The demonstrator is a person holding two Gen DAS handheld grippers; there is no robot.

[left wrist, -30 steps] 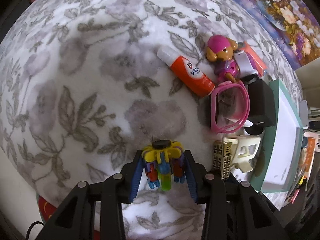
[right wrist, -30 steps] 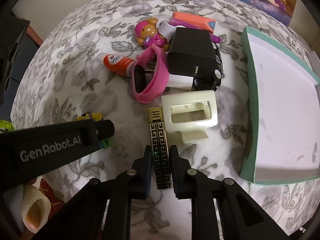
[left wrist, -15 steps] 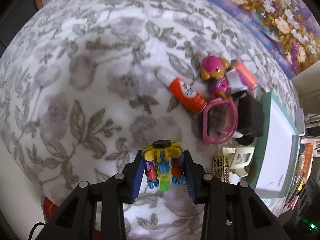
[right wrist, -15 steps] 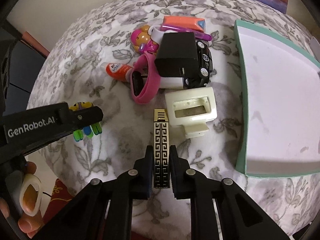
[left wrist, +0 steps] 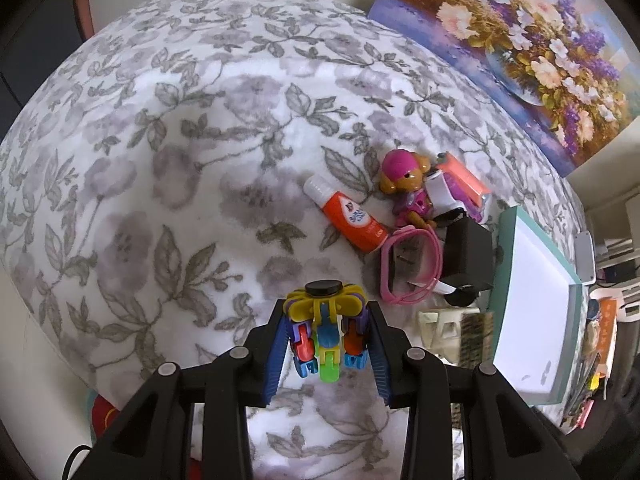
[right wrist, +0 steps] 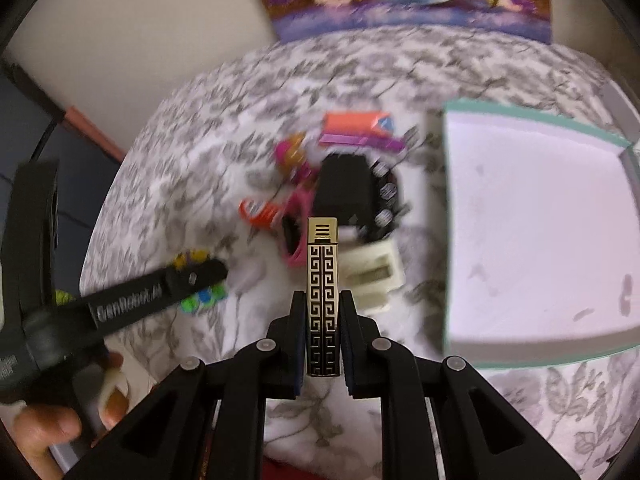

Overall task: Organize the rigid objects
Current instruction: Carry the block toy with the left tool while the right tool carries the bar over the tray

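The right gripper (right wrist: 323, 344) has lifted the gold lighter (right wrist: 322, 292) above the teal tray (right wrist: 532, 120), pinching it. The left gripper (left wrist: 326, 344), marked "GenRobot.AI", still squeezes the colourful toy (left wrist: 325, 332).

Glue tube (left wrist: 347, 216) lies left of dog figure (left wrist: 404, 178); tray (left wrist: 532, 296) sits rightmost.

Your left wrist view is sharp and softly, evenly lit; your right one is motion-blurred except the tongs (right wrist: 322, 316). Both darken and bend toward the rim.
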